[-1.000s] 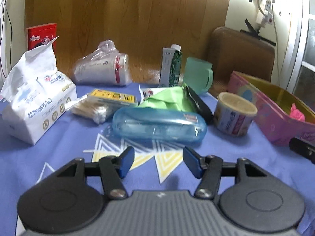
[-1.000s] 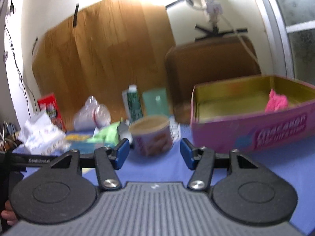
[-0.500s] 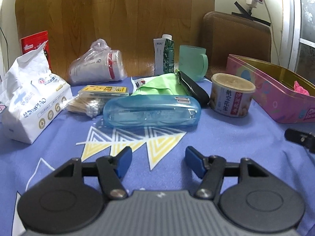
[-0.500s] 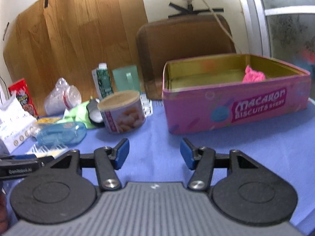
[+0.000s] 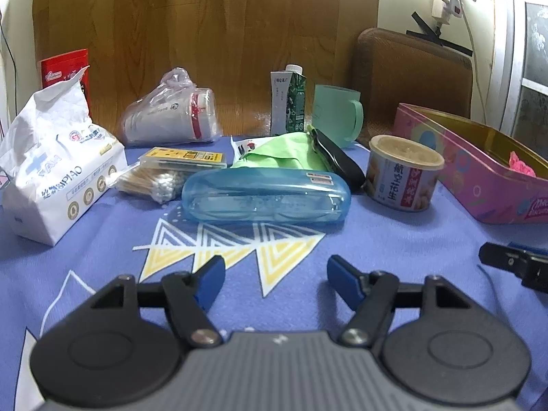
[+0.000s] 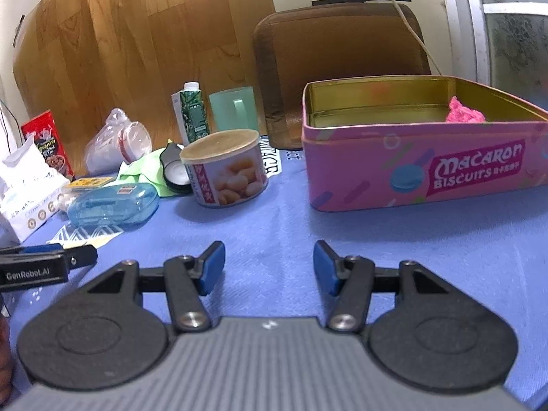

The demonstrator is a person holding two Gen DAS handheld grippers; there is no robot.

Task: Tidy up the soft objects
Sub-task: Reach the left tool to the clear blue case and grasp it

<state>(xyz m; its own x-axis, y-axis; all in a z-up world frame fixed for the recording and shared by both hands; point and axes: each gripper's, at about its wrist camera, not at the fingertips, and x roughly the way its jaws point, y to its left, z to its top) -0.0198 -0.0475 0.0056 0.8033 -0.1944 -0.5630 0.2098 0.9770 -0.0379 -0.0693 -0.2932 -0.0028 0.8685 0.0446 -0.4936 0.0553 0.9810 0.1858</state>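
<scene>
While both tools hovered over the blue patterned tablecloth [image 5: 394, 236], the left gripper [image 5: 275, 275] had just been opening, jaws apart around nothing; the right gripper [image 6: 269, 267] stood apart and empty. 1 soft item, a pink crumpled cloth [image 6: 462, 111], lay inside the pink rectangular biscuit tin [image 6: 411, 167]; the green folded cloth [image 5: 284, 154] sat pinned behind the clear blue plastic case [image 5: 265, 195]. Reaching over might nudge that case or the round peanut can [image 5: 402, 178]. Only the right wrist view showed the tin's floor; only the left showed the bundle of cotton swabs [image 5: 147, 183].
</scene>
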